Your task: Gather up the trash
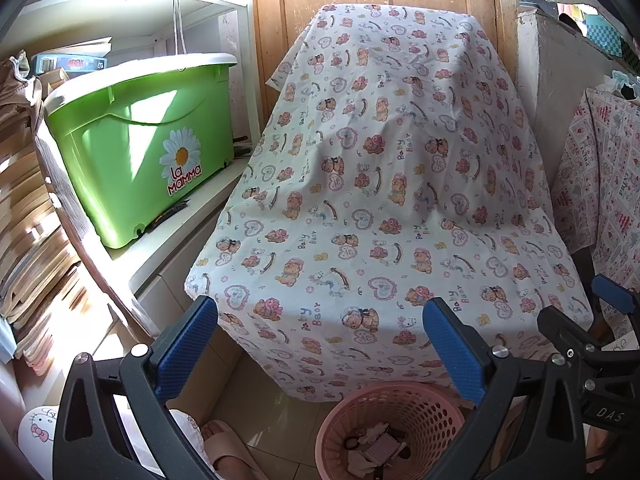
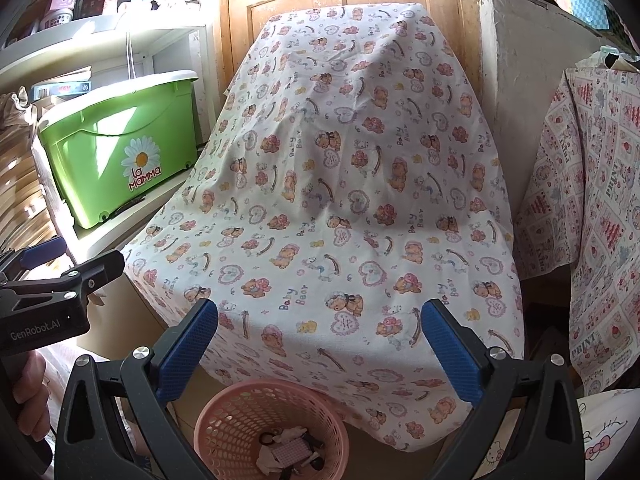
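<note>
We find both the left gripper (image 1: 320, 344) and right gripper (image 2: 320, 344) with fingers wide and empty. Crumpled trash (image 2: 290, 454) lies in the pink perforated plastic basket (image 2: 224, 420); the bear-print cloth-covered bench (image 2: 320, 200) shows nothing left.

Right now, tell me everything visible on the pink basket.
The pink basket is round, plastic by its look, with a solid rim and walls pierced by rows of small holes. It stands upright on the tiled floor, below the hanging front edge of the bear-print cloth. Inside lie crumpled pale scraps and some dark bits. Neither gripper touches it; both hang open above it.
</note>
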The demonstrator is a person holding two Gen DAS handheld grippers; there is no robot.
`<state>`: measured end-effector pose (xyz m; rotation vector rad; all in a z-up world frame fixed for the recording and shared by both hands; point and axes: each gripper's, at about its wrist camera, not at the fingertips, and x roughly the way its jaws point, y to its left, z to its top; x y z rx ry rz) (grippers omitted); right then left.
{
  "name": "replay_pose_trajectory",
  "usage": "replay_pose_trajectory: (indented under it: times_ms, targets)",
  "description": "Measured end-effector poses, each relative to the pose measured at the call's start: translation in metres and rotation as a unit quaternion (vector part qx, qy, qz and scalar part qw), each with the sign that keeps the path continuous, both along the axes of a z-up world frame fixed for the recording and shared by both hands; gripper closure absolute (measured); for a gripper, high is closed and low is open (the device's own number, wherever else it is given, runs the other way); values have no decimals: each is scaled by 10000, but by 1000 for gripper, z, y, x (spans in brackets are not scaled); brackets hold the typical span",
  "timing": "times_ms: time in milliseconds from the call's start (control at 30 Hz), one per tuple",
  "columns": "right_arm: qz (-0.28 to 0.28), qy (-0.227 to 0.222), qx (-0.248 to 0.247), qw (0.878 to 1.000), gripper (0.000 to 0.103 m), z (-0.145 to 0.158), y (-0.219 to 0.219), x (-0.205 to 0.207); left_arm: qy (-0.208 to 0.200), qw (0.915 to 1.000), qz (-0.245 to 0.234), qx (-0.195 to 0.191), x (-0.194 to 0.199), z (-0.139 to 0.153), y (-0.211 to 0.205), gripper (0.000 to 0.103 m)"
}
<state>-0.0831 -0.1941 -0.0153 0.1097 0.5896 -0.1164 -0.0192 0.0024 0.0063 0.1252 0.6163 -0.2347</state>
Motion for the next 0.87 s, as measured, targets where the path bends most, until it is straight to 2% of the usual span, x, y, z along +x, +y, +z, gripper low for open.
replay_pose_trajectory:
  times_ms: [867]
  targets:
    - [-35, 52, 43, 10000, 1, -4, -1, 2, 27, 9999, -122, 79, 1, -3, -4, 2]
